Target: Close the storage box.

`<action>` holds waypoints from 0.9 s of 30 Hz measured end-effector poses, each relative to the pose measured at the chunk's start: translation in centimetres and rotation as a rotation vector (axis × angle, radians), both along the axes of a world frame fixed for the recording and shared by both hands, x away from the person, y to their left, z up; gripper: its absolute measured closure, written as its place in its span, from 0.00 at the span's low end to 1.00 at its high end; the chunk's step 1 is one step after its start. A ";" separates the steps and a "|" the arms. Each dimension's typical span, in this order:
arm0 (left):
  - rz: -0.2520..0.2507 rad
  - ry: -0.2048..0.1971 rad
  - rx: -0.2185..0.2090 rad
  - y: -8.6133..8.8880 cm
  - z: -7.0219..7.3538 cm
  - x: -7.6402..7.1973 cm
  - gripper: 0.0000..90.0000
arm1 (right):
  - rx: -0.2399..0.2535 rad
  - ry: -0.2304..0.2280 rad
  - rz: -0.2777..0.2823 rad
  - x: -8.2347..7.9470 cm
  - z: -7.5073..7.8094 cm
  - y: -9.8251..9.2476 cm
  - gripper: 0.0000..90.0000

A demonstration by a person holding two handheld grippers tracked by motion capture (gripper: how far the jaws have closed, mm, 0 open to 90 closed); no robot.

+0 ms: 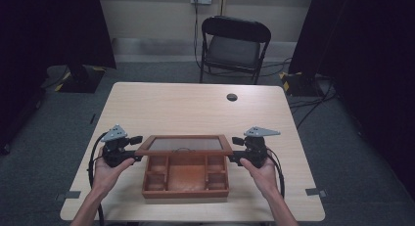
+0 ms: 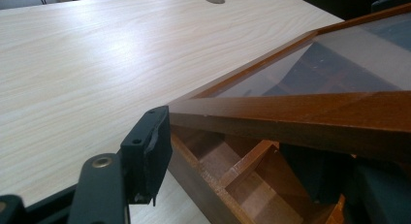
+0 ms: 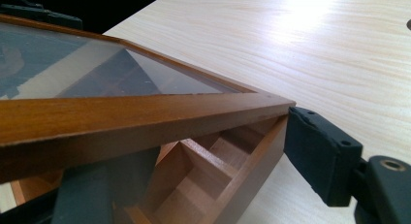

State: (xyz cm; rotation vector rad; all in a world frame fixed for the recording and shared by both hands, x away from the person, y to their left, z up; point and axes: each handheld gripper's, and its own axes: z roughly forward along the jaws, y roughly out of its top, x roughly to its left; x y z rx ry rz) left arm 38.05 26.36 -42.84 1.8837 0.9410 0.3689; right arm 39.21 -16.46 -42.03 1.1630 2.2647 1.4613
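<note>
Two grippers, left and right, clamped on glass-paned brown wooden lid, one per side edge. Lid propped half-open over compartmented wooden box, presumably for level swinging.

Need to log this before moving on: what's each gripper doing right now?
Left gripper: jaws around the lid's left corner; grip cannot be told.
Right gripper: jaws around the lid's right corner; grip cannot be told.
</note>
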 end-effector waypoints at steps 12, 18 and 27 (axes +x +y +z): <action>0.008 0.004 0.028 0.3 -0.4 -0.5 0.36 | -0.014 -0.008 -0.006 -1.1 -0.3 -0.6 0.32; 0.040 0.005 0.039 0.9 -1.1 -0.9 0.34 | -0.020 0.000 -0.008 -1.6 -0.8 -1.0 0.32; 0.043 0.033 0.022 1.2 -2.0 -0.9 0.33 | -0.036 0.009 -0.015 -2.0 -1.4 -1.1 0.32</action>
